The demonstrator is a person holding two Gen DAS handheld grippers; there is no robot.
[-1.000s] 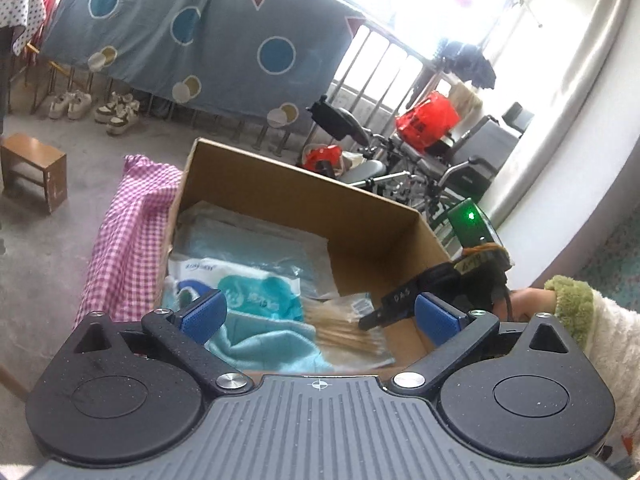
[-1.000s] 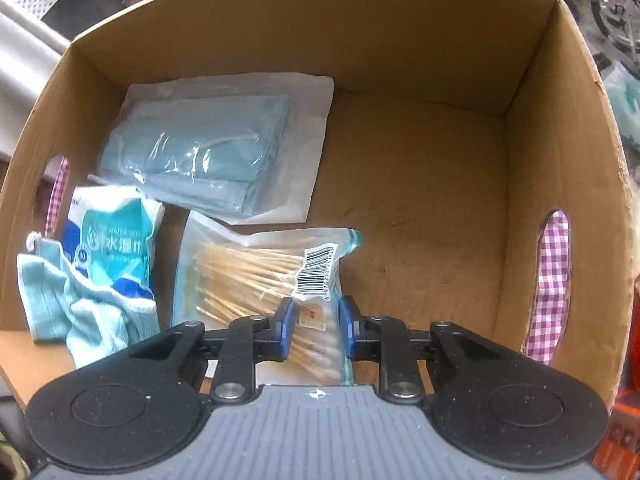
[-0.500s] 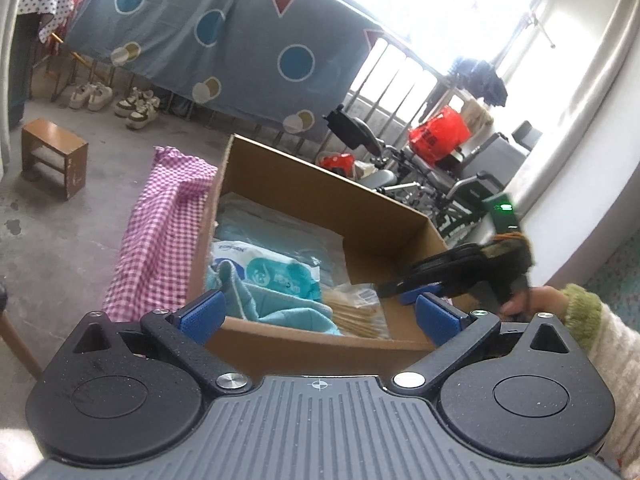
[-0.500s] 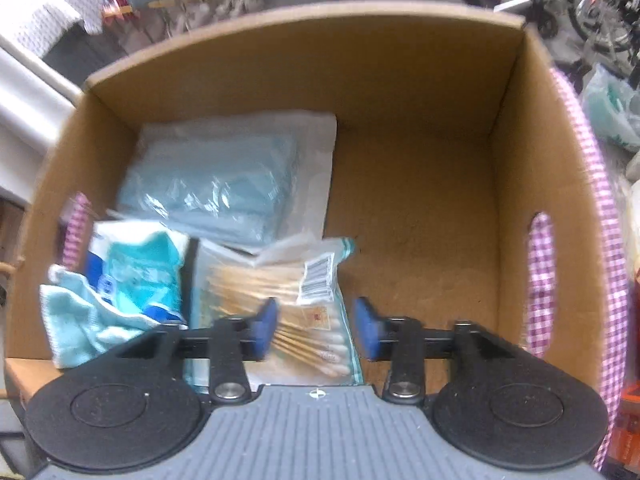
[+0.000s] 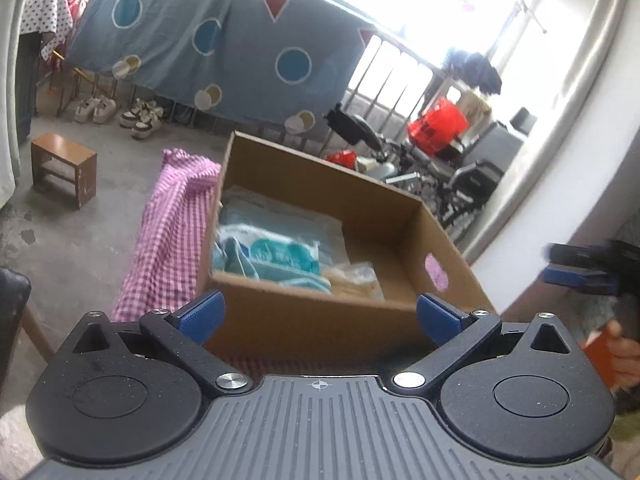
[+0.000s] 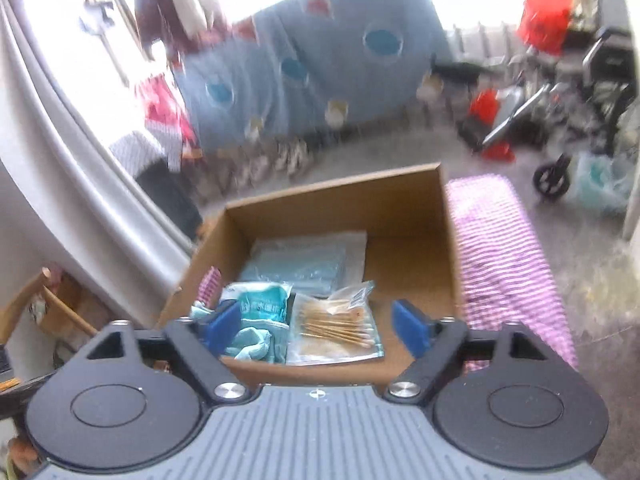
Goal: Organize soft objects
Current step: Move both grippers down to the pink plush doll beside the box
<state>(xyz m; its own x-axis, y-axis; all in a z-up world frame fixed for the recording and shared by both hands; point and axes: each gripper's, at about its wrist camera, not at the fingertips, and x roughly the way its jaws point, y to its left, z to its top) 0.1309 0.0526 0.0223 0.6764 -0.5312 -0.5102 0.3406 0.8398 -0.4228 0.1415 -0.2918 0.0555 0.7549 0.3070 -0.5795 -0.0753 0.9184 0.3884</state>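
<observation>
A: Lying flat on the cardboard box (image 6: 408, 216) floor, just ahead of the right gripper (image 6: 320, 326) and between its spread fingers as framed: the clear bag of cotton swabs (image 6: 336, 330), barcode corner pointing away.

B: Touching the pads?

A: Not touching. Sitting well below them, free of both. Jaws having just been opening, standing wide, gripping nothing.

B: And to the left of that bag?

A: Resting just beside it, partly hidden behind the left blue fingertip (image 6: 224, 326): a teal wet-wipe pack (image 6: 262, 304), lying on a crumpled light blue cloth (image 6: 256, 344). Farther ahead, lying flat against the far part of the floor: a plastic-wrapped stack of blue face masks (image 6: 304, 266).

B: Left gripper?

A: Hovering at the near wall of the same box (image 5: 320, 320), outside it. Left gripper (image 5: 320, 312) also spread wide, pinching nothing, only box cardboard showing between the pads.

B: Seeing the other tool from there?

A: Showing blurred at the far right edge, off to the right of the box: the right gripper (image 5: 580, 272), with a hand (image 5: 624, 356) below it.

B: Around the box?

A: Draping under and beside it: a pink checked cloth (image 5: 168, 240). Standing on the floor far to the left: a small wooden stool (image 5: 64, 168). Hanging behind: a blue sheet with circles and triangles (image 5: 208, 40).
</observation>
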